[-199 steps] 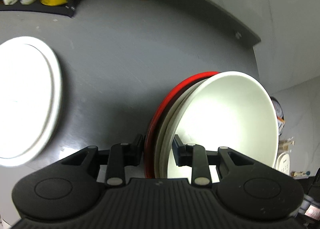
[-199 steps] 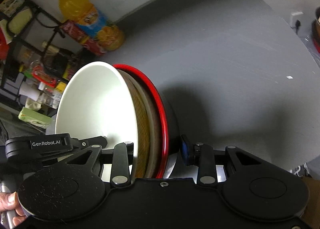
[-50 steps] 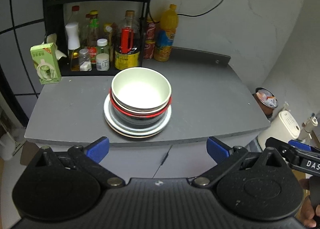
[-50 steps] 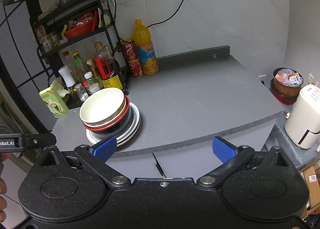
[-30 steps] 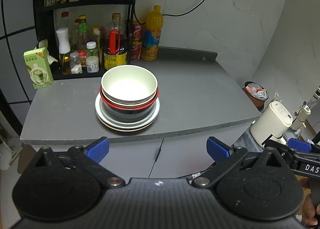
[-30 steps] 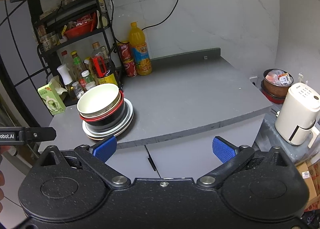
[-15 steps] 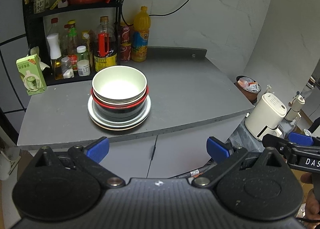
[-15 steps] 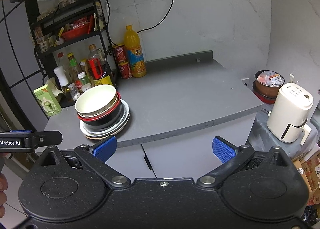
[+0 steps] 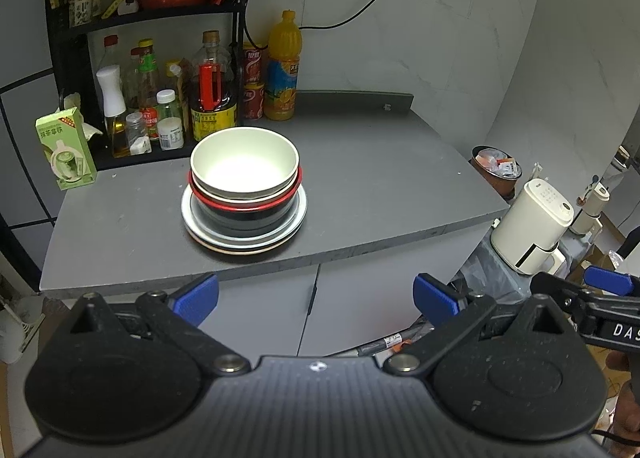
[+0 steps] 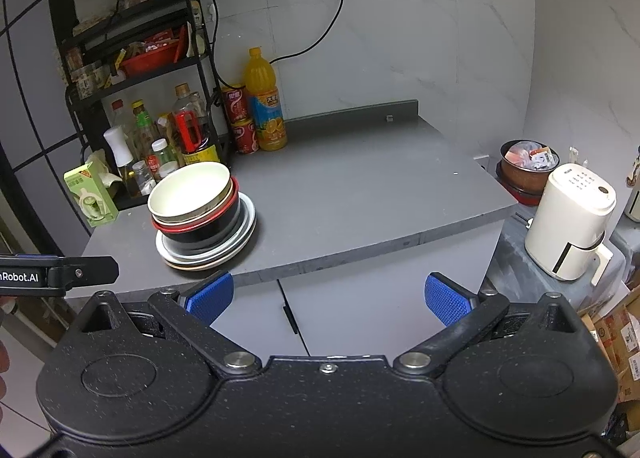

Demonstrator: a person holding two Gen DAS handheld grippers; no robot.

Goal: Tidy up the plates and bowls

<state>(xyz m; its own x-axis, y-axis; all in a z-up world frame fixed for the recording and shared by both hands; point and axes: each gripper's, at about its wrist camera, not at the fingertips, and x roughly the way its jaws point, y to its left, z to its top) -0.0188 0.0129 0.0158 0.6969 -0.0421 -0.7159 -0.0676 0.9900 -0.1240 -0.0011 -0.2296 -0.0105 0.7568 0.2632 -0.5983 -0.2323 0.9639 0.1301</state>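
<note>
I have drawn both grippers back from the grey counter (image 9: pixel 380 185). Earlier my left gripper (image 9: pixel 316 298) and right gripper (image 10: pixel 326 296) were clamped on the nested bowls (image 9: pixel 245 173), carried on edge; now both stand wide open and empty, and the bowls sit upright on the stacked plates (image 9: pixel 244 236), far smaller in both views.
</note>
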